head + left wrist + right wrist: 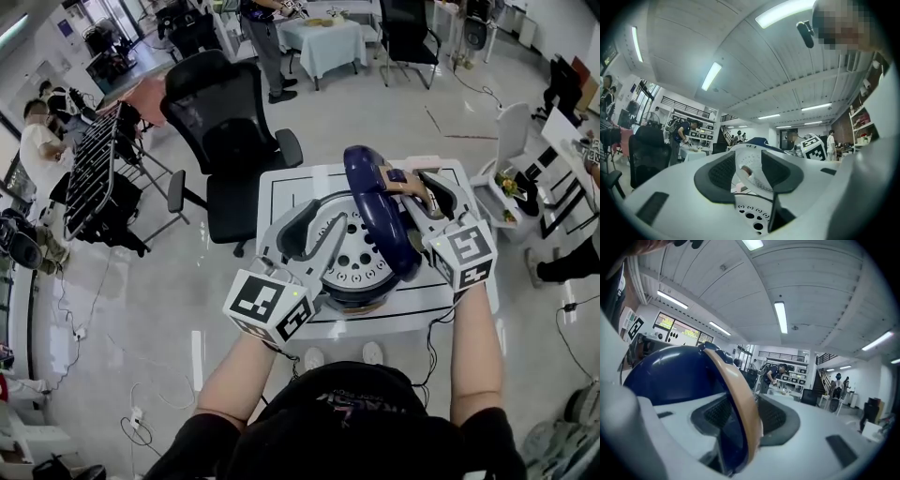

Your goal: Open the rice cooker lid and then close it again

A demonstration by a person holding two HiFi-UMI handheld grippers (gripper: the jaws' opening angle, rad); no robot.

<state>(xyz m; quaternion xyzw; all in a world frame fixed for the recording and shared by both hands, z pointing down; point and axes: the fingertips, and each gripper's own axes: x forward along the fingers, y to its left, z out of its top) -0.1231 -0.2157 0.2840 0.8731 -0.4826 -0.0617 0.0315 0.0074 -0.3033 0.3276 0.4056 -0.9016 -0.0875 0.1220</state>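
Rice cooker (361,286): centre of frame, on white desk (281,187), lid raised. Judged mid-task: opened, closing not yet done.

Left gripper (314,246): lower left of the cooker. Jaws apart, astride the cooker's left rim, with gaps showing beside the pads. Probably posted there to steady the body while the lid swings.

Lid (370,202): blue, standing near upright, holed inner plate facing left.

Right gripper (412,187): right of the lid. Jaws clamped on the lid's edge, blue shell against one pad and tan band against the other, which lets the lid be guided down rather than dropped.

Surroundings: folding rack (98,164), far left; black office chair (230,131), touching the desk's upper left edge; cloth-covered table (323,42), top centre. None reaches the lid's arc. The left jaws over the rim look the likeliest obstruction once the lid descends.
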